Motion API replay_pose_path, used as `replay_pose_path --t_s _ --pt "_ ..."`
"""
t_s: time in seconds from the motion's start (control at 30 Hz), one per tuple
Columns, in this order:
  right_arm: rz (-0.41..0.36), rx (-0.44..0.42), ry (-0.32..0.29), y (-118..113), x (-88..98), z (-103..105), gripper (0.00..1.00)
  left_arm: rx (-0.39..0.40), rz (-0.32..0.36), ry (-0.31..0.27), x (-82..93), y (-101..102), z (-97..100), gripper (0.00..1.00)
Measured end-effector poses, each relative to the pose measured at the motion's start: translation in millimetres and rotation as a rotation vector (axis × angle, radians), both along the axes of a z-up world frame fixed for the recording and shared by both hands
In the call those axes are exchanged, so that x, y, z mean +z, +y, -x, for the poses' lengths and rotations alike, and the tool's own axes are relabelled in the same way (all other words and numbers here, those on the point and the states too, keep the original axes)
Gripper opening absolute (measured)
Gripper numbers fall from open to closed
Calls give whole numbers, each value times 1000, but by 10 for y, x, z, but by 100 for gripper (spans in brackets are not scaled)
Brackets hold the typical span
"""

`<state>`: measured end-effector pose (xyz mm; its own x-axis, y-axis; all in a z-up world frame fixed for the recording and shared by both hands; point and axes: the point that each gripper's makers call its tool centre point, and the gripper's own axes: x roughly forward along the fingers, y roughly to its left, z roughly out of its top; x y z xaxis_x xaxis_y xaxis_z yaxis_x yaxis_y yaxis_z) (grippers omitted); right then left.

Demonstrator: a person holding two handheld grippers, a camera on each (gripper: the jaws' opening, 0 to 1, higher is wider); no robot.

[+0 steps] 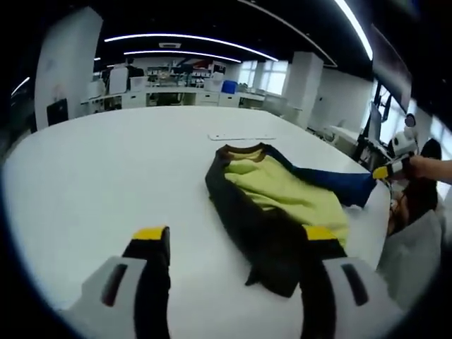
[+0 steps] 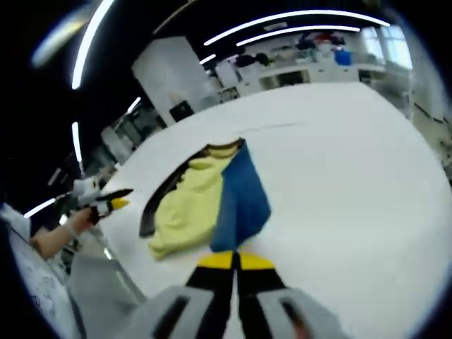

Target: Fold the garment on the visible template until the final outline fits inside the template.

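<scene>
On white table, garment, right gripper jaws clamping its blue flap

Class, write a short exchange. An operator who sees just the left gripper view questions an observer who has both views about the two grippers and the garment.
Operator: Is the right gripper actually shut?
Observer: Yes. In the right gripper view, the right gripper has its yellow-tipped jaws pressed together at the near edge of the blue sleeve.
Operator: How does my left gripper look from that side?
Observer: The left gripper hangs apart from the garment, out past its black edge, and is held by a hand.
</scene>
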<state>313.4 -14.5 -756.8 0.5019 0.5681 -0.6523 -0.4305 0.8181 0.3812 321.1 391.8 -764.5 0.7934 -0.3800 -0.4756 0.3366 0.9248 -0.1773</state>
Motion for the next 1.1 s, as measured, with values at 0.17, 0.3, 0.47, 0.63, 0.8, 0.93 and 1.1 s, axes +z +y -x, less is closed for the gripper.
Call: replay_pose_path --t_s 0.17,0.3,0.47,0.63,0.8,0.93,1.1 --pt "53 -37 9 -274 -65 -202 0 -2 -4 3 -13 -7 -26 71" --pt "97 -58 22 -537 -154 -456 0 1 -8 13 -38 -4 -27 71" --pt "170 -69 48 -721 -270 -610 0 11 -8 26 -99 23 -23 71" --pt "236 -101 63 -1016 -462 -901 0 19 -6 37 -124 25 -33 71" --pt "309 -95 81 -1190 -560 -1093 0 24 -9 38 -115 57 -103 71" --pt "341 -108 95 -1327 -613 -1250 0 32 -12 50 -156 101 -124 71" --pt "445 -86 95 -1487 -685 -1435 0 41 -15 64 -220 131 -142 71"
